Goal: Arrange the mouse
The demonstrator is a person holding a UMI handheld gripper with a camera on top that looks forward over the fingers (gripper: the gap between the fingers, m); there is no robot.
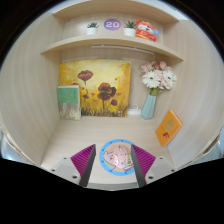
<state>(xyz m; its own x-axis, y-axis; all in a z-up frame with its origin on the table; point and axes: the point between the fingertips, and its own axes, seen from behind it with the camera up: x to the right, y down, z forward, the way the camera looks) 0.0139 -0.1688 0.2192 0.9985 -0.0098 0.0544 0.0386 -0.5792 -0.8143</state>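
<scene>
Gripper view, one painting (95, 87), one vase (150, 104)

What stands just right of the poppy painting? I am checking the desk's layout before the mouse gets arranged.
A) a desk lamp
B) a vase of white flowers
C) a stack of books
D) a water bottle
B: a pale blue vase of white flowers stands beside the poppy painting at the back of the desk, well beyond the open hand-held gripper.
</scene>
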